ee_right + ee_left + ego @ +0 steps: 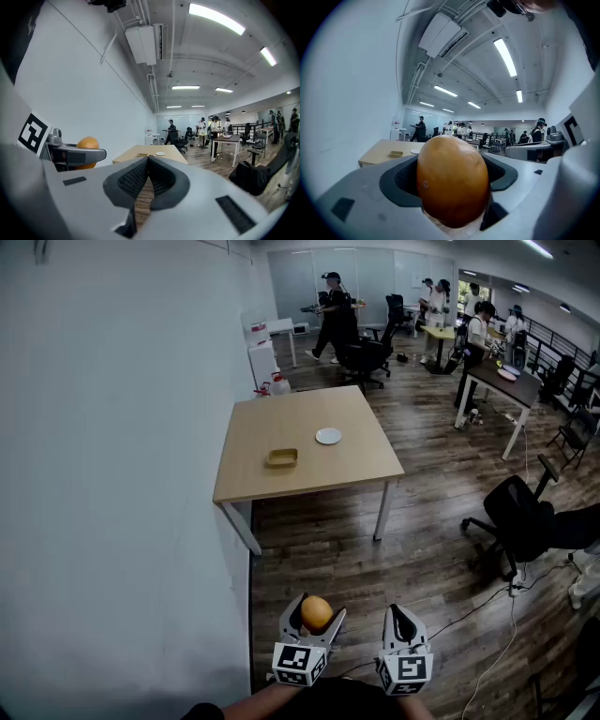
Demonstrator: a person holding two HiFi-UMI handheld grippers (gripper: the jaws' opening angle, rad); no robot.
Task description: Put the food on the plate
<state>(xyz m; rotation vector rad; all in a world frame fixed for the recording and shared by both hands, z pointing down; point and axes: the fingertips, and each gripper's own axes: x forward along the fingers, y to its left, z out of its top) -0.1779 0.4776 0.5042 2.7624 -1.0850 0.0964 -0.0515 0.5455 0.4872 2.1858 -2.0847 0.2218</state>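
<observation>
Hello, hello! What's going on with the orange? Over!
Left gripper shut on the orange; right gripper shut, empty. Plate far ahead on the table. Only floor between.

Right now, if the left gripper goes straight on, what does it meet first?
Free over bare floor, then probably the wooden table, near edge. The left gripper, shut on the orange food, hides the exact line.

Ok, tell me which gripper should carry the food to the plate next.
Left. The left gripper holds the orange food; the right gripper is shut and empty. The white plate sits on the table well ahead of both, so the left likely just carries it there.
</observation>
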